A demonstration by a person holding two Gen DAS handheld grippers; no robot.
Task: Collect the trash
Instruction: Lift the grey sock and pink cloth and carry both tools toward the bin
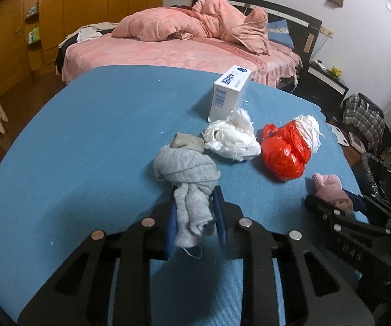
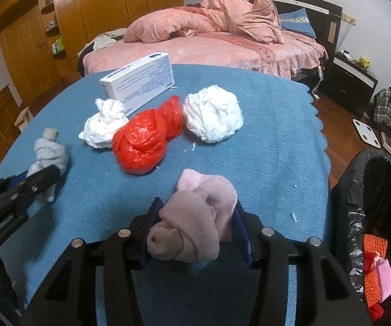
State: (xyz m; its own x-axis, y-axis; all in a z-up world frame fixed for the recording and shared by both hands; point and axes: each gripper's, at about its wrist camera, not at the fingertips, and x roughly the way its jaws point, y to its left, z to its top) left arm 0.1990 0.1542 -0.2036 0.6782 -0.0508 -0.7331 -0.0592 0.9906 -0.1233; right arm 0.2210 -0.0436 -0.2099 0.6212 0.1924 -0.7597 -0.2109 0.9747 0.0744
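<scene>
**Both bundles gripped: lift clear, then carry to the bin**

Left gripper (image 1: 195, 217) fingers pinch the knotted grey sock bundle (image 1: 187, 179); right gripper (image 2: 195, 231) fingers clamp the knotted pink sock bundle (image 2: 198, 222), both near the blue-clothed counter (image 1: 86, 135) edge. Raise both squarely before swinging toward the black-lined bin (image 2: 369, 190) beyond.

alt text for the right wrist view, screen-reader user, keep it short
The right gripper is closed on a knotted pink sock above a blue tablecloth. Beyond lie a red plastic bag, two white paper wads and a white box; the left gripper grips a grey sock. A black-lined bin stands at right.
</scene>
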